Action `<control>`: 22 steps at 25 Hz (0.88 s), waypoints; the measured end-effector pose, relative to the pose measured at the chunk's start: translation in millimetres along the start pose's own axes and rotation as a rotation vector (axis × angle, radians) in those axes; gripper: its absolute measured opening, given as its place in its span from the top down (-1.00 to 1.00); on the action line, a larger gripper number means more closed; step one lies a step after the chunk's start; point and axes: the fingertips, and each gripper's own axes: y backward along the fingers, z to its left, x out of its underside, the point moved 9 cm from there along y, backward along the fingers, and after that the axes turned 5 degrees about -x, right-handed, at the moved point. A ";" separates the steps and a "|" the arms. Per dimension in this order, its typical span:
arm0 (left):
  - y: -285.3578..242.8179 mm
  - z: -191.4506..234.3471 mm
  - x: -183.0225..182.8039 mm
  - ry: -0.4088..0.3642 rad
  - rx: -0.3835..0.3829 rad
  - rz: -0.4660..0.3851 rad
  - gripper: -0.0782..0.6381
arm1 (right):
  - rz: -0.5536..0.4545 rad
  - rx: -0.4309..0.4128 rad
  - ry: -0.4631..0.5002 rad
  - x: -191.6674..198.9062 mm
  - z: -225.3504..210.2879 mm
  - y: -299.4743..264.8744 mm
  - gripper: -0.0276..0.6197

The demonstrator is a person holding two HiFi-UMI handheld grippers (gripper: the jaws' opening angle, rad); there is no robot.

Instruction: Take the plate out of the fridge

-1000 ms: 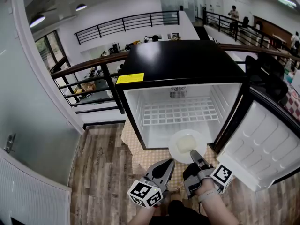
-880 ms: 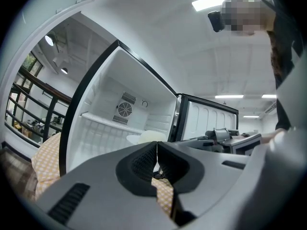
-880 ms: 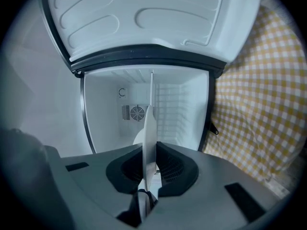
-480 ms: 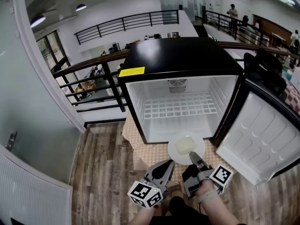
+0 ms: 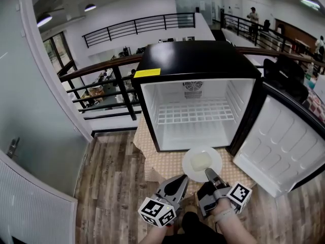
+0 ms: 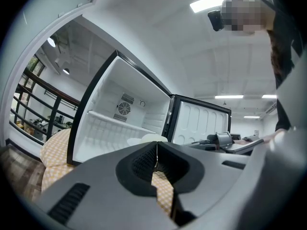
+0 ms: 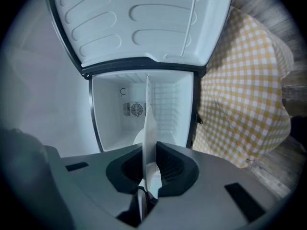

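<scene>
A white plate (image 5: pixel 202 163) carrying a pale food piece hangs just outside the small black fridge (image 5: pixel 195 93), over the yellow checked cloth (image 5: pixel 162 164). My right gripper (image 5: pixel 209 175) is shut on the plate's near rim; in the right gripper view the plate (image 7: pixel 149 143) runs edge-on between the jaws. My left gripper (image 5: pixel 182 179) sits to the plate's left, shut with nothing in it; its closed jaws (image 6: pixel 155 159) point toward the fridge (image 6: pixel 115 123). The fridge interior is white, with a wire shelf (image 5: pixel 195 111) that carries nothing.
The fridge door (image 5: pixel 282 149) stands swung wide to the right. A black railing (image 5: pixel 96 93) runs behind the fridge on the left. Wood-plank floor (image 5: pixel 109 187) lies at lower left, beside a pale wall (image 5: pixel 30 136).
The plate has come out of the fridge's mouth toward me, held by the right gripper. The view has shifted a little; the left gripper stays where it was.
</scene>
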 end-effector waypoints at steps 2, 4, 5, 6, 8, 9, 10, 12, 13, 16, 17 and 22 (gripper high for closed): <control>4.6 -3.2 2.7 0.002 -0.002 0.002 0.75 | -0.002 0.004 0.002 1.8 -1.0 5.8 0.76; 9.3 -6.7 5.0 0.005 -0.001 0.003 0.75 | -0.006 0.007 -0.002 4.3 -2.1 12.1 0.76; 11.6 -8.5 5.7 0.006 0.000 0.002 0.75 | -0.008 0.007 -0.004 5.6 -2.4 15.3 0.76; 13.9 -10.3 5.9 0.005 0.002 0.001 0.75 | -0.010 0.006 -0.005 6.9 -2.4 18.3 0.76; 18.4 -13.4 6.2 0.004 0.004 -0.002 0.75 | -0.012 0.003 -0.006 9.8 -1.8 23.7 0.76; 20.7 -14.6 6.7 0.004 0.004 -0.003 0.75 | -0.012 0.002 -0.005 11.3 -1.8 26.2 0.76; 22.9 -15.8 7.5 0.004 0.004 -0.004 0.75 | -0.013 0.001 -0.004 12.7 -2.0 28.7 0.76; 26.1 -18.3 9.3 0.004 0.008 0.000 0.75 | -0.017 0.005 -0.004 14.6 -3.2 33.5 0.76; 26.9 -19.8 10.2 0.003 0.011 0.003 0.75 | -0.019 0.006 -0.006 15.1 -3.8 35.5 0.76; 27.8 -22.9 10.3 -0.002 0.017 0.006 0.75 | -0.025 0.003 -0.019 16.5 -5.1 39.8 0.76; 27.8 -23.2 9.2 -0.003 0.017 0.003 0.75 | -0.025 0.002 -0.021 16.8 -5.2 40.7 0.76; 26.5 -25.1 4.6 -0.017 0.024 -0.013 0.75 | -0.026 -0.014 -0.015 15.5 -3.3 39.2 0.76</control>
